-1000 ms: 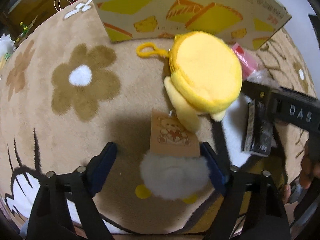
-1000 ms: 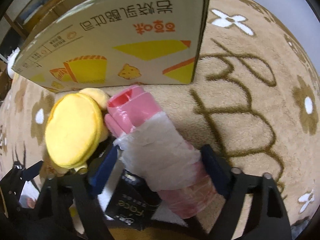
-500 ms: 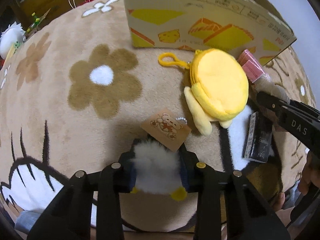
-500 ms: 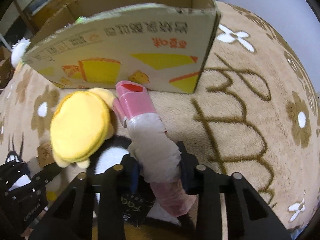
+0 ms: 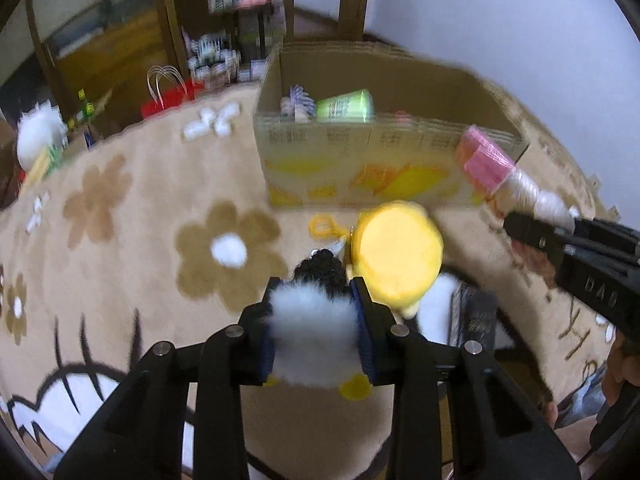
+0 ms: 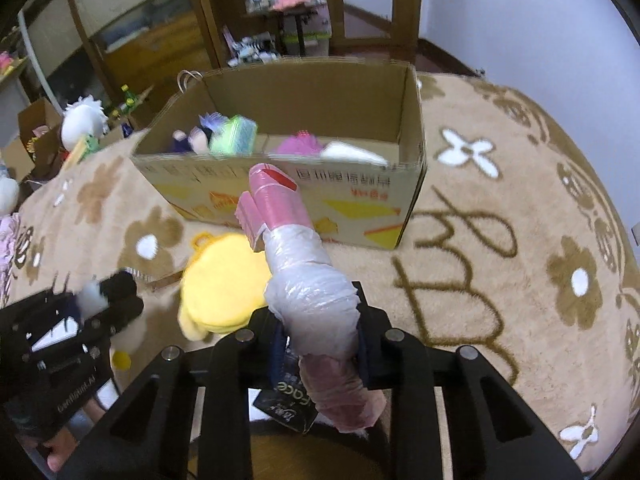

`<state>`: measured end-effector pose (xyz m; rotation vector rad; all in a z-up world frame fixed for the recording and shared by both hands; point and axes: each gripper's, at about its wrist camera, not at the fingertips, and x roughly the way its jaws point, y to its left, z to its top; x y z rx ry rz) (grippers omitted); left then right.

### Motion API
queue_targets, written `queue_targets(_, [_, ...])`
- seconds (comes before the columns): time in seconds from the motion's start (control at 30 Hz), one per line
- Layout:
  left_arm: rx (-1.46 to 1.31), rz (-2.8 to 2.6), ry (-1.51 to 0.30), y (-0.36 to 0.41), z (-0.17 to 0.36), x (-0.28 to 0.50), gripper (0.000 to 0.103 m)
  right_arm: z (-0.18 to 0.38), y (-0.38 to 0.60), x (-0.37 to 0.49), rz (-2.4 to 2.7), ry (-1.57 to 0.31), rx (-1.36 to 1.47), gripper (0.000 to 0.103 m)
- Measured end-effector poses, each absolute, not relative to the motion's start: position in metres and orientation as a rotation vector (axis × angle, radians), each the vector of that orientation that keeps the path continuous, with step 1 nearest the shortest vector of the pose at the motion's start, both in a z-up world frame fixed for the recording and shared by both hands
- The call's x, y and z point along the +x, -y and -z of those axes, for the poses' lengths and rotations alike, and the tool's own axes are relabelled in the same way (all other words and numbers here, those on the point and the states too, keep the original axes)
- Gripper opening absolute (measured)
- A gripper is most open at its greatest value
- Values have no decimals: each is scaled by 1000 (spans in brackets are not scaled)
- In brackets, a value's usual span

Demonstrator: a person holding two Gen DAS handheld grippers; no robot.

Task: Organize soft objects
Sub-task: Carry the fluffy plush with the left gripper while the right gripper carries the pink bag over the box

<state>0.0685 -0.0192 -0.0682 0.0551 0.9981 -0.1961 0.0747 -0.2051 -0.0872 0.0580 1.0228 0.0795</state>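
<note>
Flowered rug (image 5: 120,264); left hand-held gripper (image 5: 316,334) squeezes white plush (image 5: 314,344); right hand-held gripper (image 6: 318,338) squeezes pink roll (image 6: 308,280).

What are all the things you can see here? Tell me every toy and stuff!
Fluffy toy: 1, white and black with yellow bits, held between the left fingers.
Wrapped roll: 1, pink with clear plastic around it, held between the right fingers.
Round plush: 1, yellow with a yellow loop, on the rug in front of the box.
Cardboard box: 1, brown with yellow pictures, open, on the rug.
Things in the box: several, green, purple, pink, white; too blurry to name.
Black packet: 1, black, on the rug under the right gripper.
Rug: 1, beige with brown flowers.
Shelves: brown, at the back.
Left gripper: 1, black.
Right gripper: 1, black.
</note>
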Motion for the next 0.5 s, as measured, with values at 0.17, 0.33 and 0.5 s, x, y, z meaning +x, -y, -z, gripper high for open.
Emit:
queue_targets(0.17, [59, 189, -852, 21, 23, 73, 32, 53, 202, 66, -99, -937, 53, 29])
queue_targets(0.33, [64, 174, -773, 19, -1, 86, 32, 31, 202, 63, -94, -878, 45, 29])
queue_targets(0.5, [53, 171, -709, 21, -24, 103, 32, 17, 203, 68, -94, -828, 52, 29])
